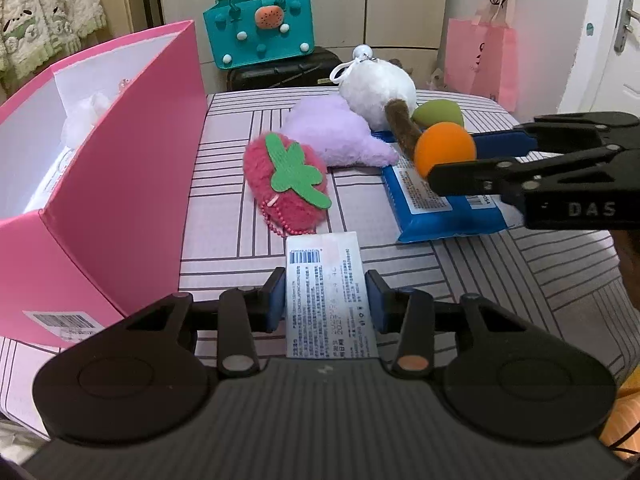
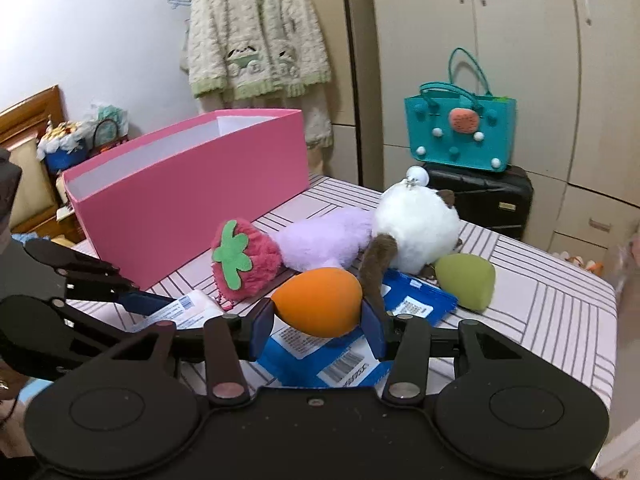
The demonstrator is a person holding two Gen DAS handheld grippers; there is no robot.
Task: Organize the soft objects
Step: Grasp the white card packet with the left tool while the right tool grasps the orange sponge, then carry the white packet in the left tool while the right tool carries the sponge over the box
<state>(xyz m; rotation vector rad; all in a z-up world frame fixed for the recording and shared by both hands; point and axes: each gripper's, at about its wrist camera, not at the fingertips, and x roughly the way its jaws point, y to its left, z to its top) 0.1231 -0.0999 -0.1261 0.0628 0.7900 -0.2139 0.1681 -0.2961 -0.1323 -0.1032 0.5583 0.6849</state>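
Observation:
My left gripper [image 1: 325, 296] is shut on a white tissue pack [image 1: 329, 296] low over the striped table [image 1: 224, 240]; it also shows in the right wrist view [image 2: 160, 304]. My right gripper [image 2: 318, 316] is shut on an orange sponge [image 2: 320, 302], seen from the left wrist too [image 1: 445, 152]. A red strawberry plush [image 1: 286, 184], a purple plush [image 1: 340, 136], a white plush [image 1: 378, 92] and a green sponge [image 1: 438, 114] lie together mid-table. The open pink box [image 1: 132, 168] stands at the left with a white plush [image 1: 86, 116] inside.
A blue wipes pack [image 1: 432, 208] lies under the right gripper. A teal bag [image 1: 260, 24] sits on a black suitcase [image 1: 280, 70] behind the table. A pink paper bag [image 1: 480, 60] hangs at the right. Wardrobe doors [image 2: 460, 60] stand behind.

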